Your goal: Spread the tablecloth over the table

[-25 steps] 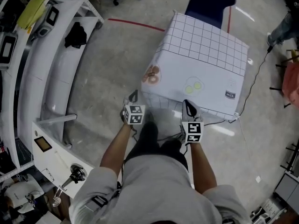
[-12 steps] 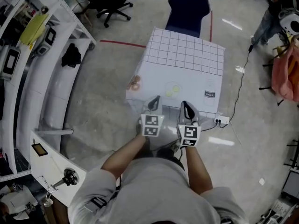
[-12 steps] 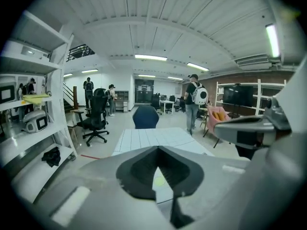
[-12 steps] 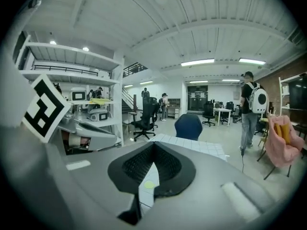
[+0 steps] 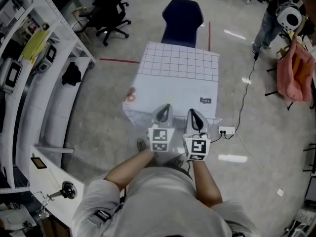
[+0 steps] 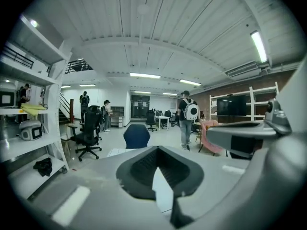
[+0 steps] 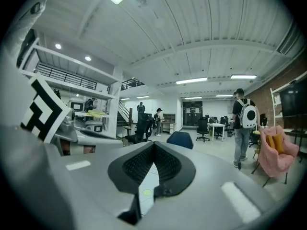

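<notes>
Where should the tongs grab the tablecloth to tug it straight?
Probably the tablecloth's near hanging edge, close to its corners, coming in from the person's side. The top part lies flat, leaving nothing to pinch, while that edge seems to drape free over the side, so the tongs could close on it from either face.

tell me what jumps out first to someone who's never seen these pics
The white tablecloth, grid-printed on its far half, sits draped in a boxy shape in the middle of the floor. The left gripper and right gripper hover side by side over its near edge, jaws shut with nothing between them. A dark blue chair stands just behind it.
</notes>
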The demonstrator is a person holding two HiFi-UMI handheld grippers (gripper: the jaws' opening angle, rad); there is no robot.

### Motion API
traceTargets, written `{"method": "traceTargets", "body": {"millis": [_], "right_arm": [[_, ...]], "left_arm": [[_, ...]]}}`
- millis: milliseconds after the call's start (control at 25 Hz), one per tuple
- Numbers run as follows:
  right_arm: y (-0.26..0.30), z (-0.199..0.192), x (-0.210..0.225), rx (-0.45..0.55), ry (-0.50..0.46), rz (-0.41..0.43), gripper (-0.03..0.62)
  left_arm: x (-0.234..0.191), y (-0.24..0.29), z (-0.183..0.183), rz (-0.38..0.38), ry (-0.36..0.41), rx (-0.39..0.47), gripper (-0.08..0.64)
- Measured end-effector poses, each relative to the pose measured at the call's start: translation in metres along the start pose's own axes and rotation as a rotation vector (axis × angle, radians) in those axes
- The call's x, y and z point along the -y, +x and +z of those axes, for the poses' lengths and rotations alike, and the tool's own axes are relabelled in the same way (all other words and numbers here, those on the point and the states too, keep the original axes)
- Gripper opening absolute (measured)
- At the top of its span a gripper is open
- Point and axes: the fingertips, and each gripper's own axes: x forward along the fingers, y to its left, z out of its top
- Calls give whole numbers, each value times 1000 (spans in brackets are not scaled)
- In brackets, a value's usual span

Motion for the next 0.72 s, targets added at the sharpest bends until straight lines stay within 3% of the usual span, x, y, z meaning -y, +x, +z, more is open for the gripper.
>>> {"method": "traceTargets", "body": {"millis": [720], "right_arm": [[-75, 24, 33, 56, -51, -48, 6]], "left_arm": [[94, -34, 24, -88, 39, 60, 20]]}}
